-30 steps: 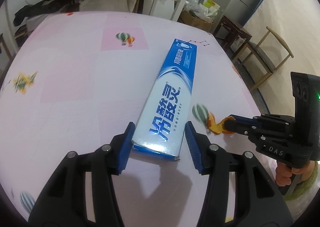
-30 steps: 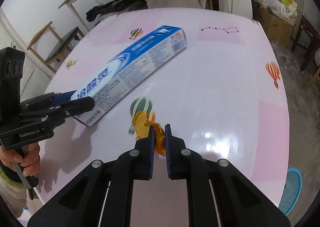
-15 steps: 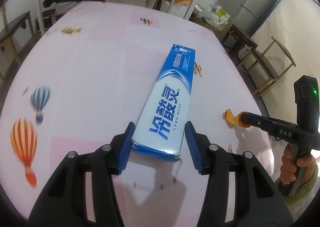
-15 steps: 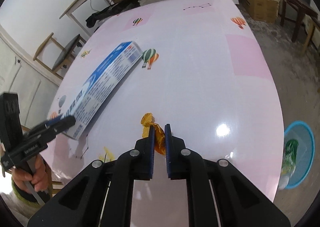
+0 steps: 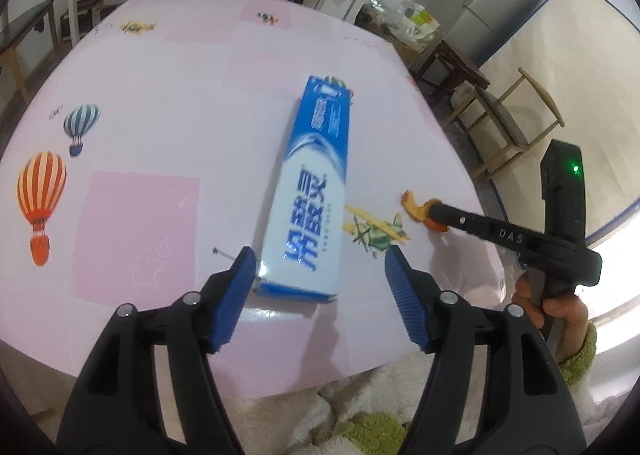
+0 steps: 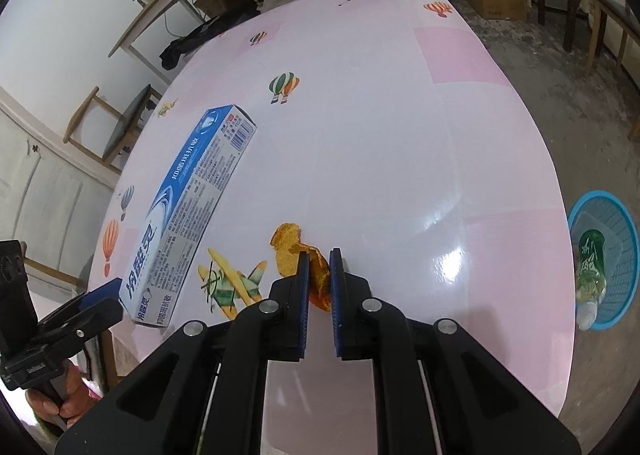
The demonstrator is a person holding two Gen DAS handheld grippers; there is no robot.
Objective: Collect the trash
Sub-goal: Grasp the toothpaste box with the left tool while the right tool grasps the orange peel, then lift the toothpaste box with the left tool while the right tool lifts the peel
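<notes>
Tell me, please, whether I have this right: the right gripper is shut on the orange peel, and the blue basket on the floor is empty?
Not quite. The right gripper is shut on the orange peel, but the blue basket on the floor is not empty: the right wrist view shows a green bottle lying in it.

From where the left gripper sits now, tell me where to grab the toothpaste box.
Grip the toothpaste box across its narrow width at the near end, coming from that end. It lies flat and long, pointing away; the left gripper already straddles it, jaws opening.
</notes>
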